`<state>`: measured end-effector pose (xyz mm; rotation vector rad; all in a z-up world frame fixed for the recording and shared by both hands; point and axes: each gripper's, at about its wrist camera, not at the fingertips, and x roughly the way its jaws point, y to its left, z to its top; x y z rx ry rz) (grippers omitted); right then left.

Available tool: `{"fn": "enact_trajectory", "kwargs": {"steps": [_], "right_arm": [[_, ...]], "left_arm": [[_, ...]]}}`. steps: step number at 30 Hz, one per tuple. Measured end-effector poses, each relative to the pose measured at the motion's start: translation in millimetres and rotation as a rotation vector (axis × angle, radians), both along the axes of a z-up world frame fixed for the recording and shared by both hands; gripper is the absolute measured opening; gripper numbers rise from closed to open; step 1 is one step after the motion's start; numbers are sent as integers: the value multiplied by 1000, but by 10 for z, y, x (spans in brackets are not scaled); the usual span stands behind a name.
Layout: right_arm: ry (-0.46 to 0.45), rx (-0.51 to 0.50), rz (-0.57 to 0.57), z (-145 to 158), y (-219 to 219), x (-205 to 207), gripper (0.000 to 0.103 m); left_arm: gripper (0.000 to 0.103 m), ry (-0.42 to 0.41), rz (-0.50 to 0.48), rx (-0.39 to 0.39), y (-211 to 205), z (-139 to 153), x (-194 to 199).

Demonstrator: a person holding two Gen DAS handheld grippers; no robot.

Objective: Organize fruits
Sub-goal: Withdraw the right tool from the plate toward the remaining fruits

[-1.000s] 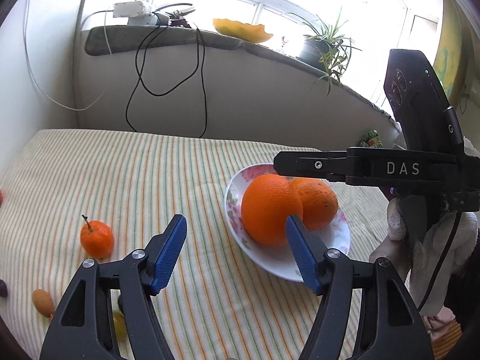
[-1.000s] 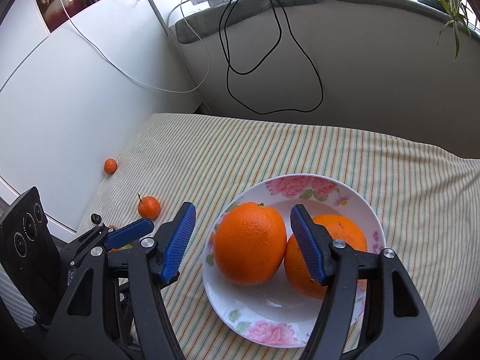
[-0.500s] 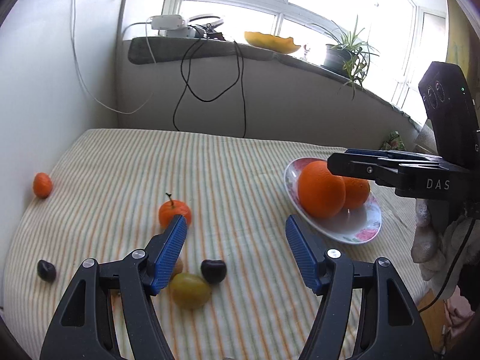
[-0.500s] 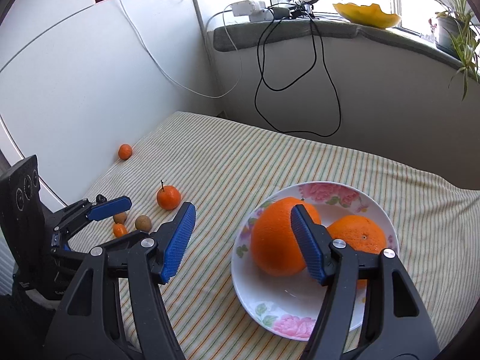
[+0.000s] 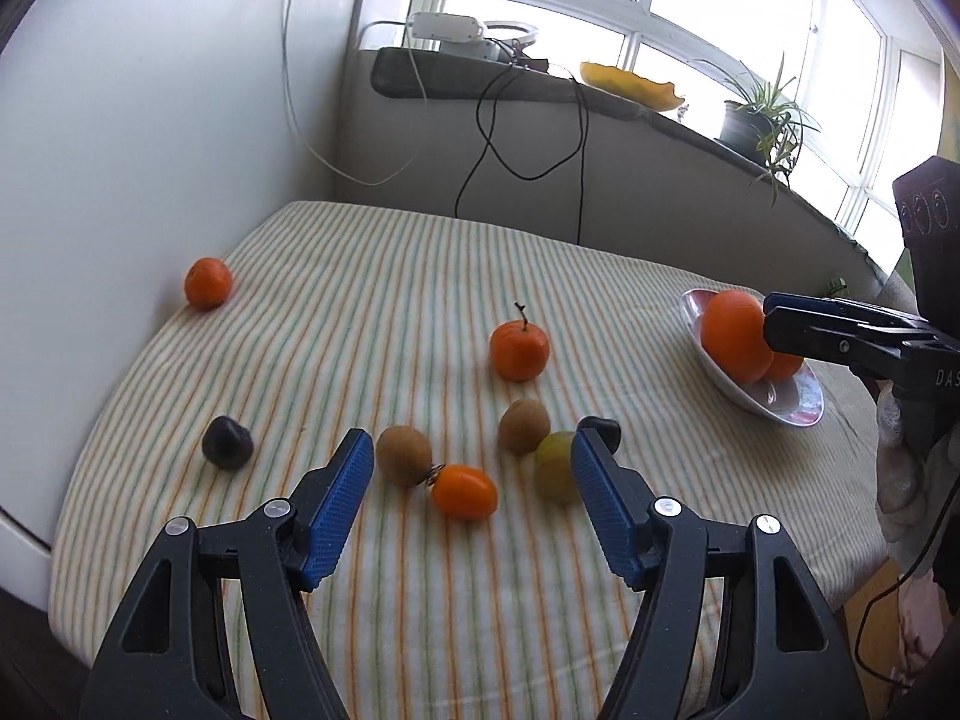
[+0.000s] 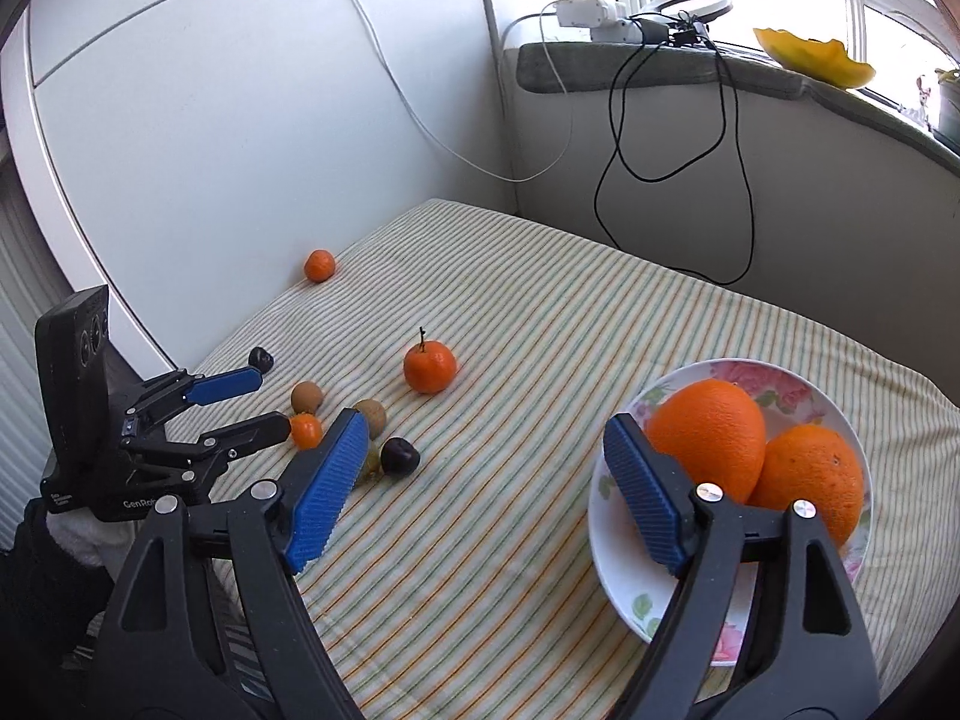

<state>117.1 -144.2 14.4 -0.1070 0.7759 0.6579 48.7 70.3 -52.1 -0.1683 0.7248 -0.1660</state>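
Left gripper (image 5: pixel 471 501): jaws apart, nothing between the pads, tilted downward, aimed toward 12 o'clock.
Right gripper (image 6: pixel 483 489): jaws have just been opening, wide apart, empty, tilted downward.

You see a striped cloth (image 5: pixel 372 300) covering the table. At 12 o'clock, the grey windowsill (image 6: pixel 600 69) carries a white power strip (image 6: pixel 585 12) and a ring light (image 6: pixel 684 3). 2 black cables (image 6: pixel 744 180) and 1 white cable (image 6: pixel 420 120) hang from it. At 1 o'clock you find a yellow dish (image 5: pixel 630 84), and further right a potted plant (image 5: pixel 756 120).
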Motion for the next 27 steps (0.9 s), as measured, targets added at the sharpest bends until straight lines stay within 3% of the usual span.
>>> {"fn": "enact_trajectory", "kwargs": {"steps": [8,10,15,22,27], "right_arm": [[31,-28,84,-216,271,-137,81],[44,-31,104,-271,336,-175,69],[79,-50,143,-416,489,-202,58],[133,-8,86,-517,532,-60,41],[155,9,29,-568,547,35,39]], "left_arm": [[53,42,22,-54,174,-178,-102],[50,46,16,-66,169,-200,-107],[47,51,9,-99,177,-234,-67],[43,50,26,-97,267,-249,56],[40,62,33,-134,354,-281,181]]}}
